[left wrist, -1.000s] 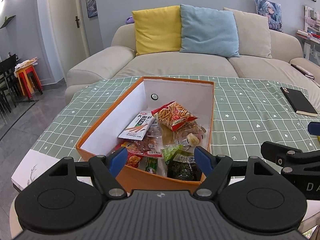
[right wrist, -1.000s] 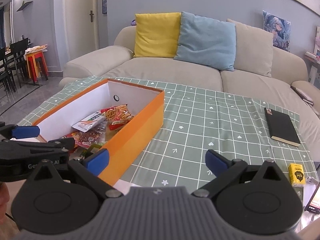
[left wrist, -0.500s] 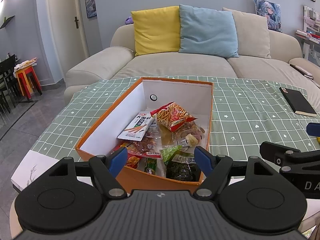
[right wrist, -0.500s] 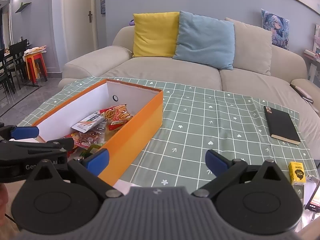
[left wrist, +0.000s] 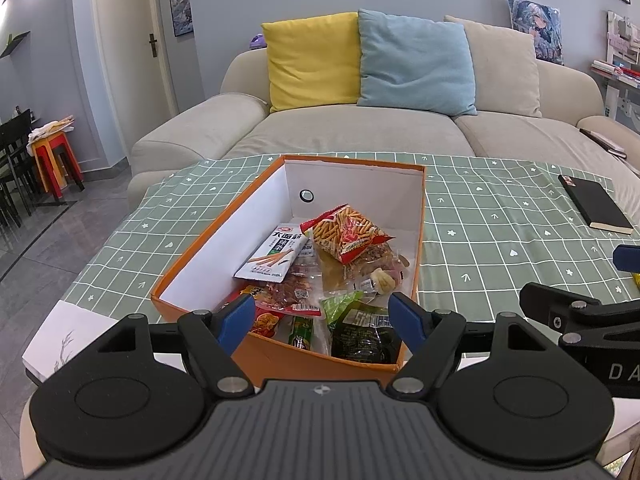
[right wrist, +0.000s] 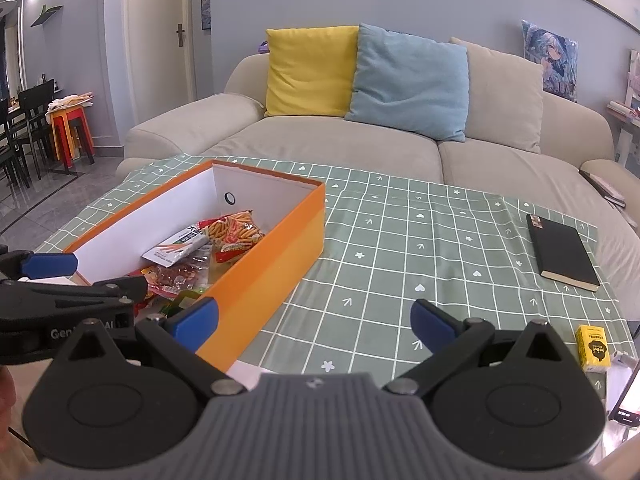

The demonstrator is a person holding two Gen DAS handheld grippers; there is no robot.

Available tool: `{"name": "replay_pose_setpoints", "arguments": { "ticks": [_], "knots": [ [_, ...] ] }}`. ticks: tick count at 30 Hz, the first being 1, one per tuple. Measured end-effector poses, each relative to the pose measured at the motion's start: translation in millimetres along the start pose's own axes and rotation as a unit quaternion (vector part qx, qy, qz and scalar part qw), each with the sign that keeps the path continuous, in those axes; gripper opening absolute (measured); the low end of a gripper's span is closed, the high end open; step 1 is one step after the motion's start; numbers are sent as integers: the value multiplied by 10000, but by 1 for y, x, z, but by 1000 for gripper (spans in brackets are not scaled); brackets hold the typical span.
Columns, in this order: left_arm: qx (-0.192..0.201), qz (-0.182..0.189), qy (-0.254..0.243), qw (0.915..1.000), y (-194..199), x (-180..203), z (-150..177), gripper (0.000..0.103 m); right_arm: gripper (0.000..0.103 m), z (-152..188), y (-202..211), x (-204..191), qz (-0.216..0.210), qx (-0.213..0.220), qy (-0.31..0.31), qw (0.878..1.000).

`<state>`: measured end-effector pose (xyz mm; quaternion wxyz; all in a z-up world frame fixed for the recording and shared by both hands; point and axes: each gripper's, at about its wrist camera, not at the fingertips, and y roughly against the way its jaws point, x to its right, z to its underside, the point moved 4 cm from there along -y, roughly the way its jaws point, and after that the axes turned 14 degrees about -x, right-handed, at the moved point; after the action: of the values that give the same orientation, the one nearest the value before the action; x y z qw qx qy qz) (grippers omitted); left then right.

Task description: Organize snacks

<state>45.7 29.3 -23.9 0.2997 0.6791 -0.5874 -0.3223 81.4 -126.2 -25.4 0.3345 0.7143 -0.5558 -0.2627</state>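
An orange box with white inner walls stands on the green checked tablecloth. It holds several snack packets: a red bag of sticks, a white packet, a dark green packet. My left gripper is open and empty above the box's near end. My right gripper is open and empty, to the right of the box. A small yellow snack box lies on the cloth at the right.
A black notebook lies on the cloth at the right. A phone sits at the table's right edge. A beige sofa with cushions stands behind the table. Chairs and stools stand far left.
Both views have shifted very slightly. Nothing has been taken or let go; both grippers stay open.
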Motion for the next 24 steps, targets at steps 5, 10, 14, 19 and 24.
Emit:
{"name": "replay_pose_setpoints", "arguments": {
  "ticks": [5,10,14,19,24],
  "knots": [
    [-1,2,6,10000,0,0,0,89,99,0,0,0,3,12,-14,10000],
    [-6,18,6,10000,0,0,0,89,99,0,0,0,2,10,-14,10000],
    [-7,14,-4,10000,1,0,-1,89,99,0,1,0,-2,18,-8,10000],
    [-11,31,-12,10000,1,1,-1,89,99,0,0,0,1,0,22,10000],
    [-30,61,-29,10000,0,2,-1,89,99,0,-1,0,-1,-19,42,10000]
  ]
}}
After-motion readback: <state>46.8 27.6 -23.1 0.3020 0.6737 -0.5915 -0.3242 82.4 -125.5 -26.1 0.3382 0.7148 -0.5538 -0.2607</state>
